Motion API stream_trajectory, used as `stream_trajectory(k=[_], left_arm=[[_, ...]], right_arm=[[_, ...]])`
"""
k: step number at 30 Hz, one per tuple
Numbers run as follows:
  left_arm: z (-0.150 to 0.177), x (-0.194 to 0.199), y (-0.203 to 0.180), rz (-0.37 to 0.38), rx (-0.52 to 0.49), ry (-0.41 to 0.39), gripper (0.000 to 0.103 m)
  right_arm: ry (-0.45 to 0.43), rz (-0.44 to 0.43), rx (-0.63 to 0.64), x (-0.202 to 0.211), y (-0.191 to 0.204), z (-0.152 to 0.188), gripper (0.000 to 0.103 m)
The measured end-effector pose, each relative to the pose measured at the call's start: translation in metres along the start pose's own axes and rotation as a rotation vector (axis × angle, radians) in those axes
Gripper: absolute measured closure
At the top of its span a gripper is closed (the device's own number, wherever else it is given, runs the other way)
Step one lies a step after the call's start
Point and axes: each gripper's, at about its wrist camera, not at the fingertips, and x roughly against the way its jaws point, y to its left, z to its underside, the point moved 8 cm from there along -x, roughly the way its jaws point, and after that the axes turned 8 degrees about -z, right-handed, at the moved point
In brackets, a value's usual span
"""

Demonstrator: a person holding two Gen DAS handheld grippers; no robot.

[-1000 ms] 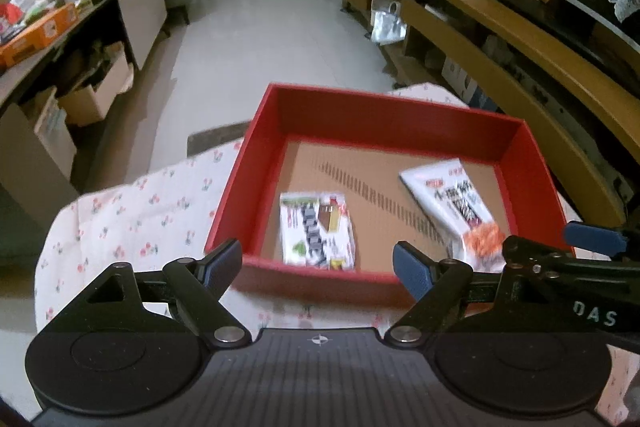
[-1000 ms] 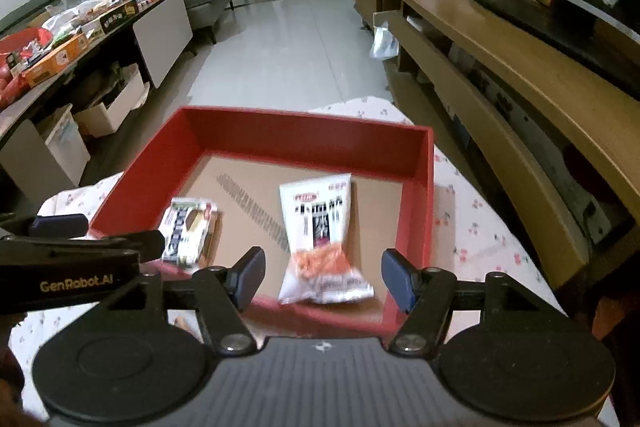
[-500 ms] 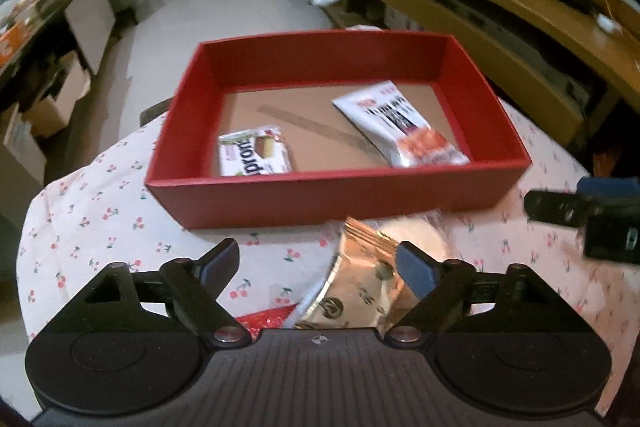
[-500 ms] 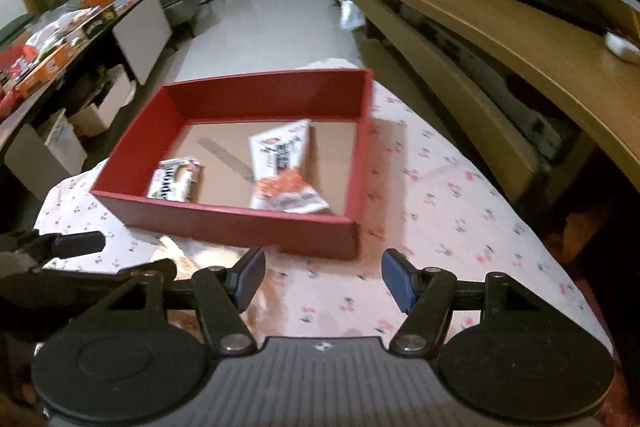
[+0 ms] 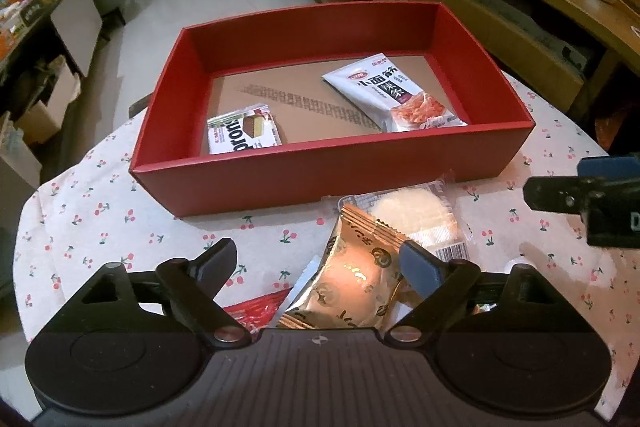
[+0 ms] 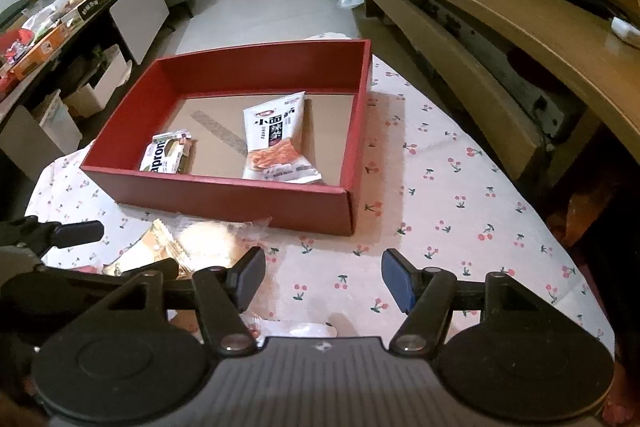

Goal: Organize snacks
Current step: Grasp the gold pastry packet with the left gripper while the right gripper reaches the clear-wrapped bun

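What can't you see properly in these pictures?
- Red packet, left wrist view: mostly hidden under the left gripper.
- Gold pastry packet, same view: bottom end hidden behind the gripper body.
- Round white cake, right wrist view: blurred by glare.

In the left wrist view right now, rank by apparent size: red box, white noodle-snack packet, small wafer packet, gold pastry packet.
1. red box
2. gold pastry packet, though nearness to the camera inflates it, so unsure against the next
3. white noodle-snack packet
4. small wafer packet
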Motion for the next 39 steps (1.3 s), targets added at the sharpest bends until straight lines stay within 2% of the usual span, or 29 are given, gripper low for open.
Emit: stream_trajectory(k=[11, 14, 19, 22, 30, 39], left_arm=[[0.007, -0.008, -0.012, 0.029, -0.065, 0.024, 0.007], [0.008, -0.01, -0.012, 0.049, -0.051, 0.04, 0.015], [0.004, -0.005, -0.008, 0.106, 0.006, 0.048, 0.041], [0.003, -0.005, -0.004, 0.097, 0.026, 0.048, 0.052], [0.004, -0.003, 0.003, 0.097, 0.051, 0.041, 0.057], [0.002, -0.001, 0.008, 0.083, 0.055, 0.028, 0.058]], right_arm=[[0.018, -0.023, 0.006, -0.006, 0.008, 0.001, 0.026], [0.022, -0.027, 0.008, -0.007, 0.009, 0.002, 0.026], [0.024, -0.034, 0.006, -0.007, 0.01, 0.002, 0.026], [0.026, -0.042, 0.015, -0.008, 0.015, 0.002, 0.026], [0.028, -0.044, 0.016, -0.01, 0.018, 0.001, 0.026], [0.025, -0.05, 0.017, -0.01, 0.02, 0.0, 0.026]])
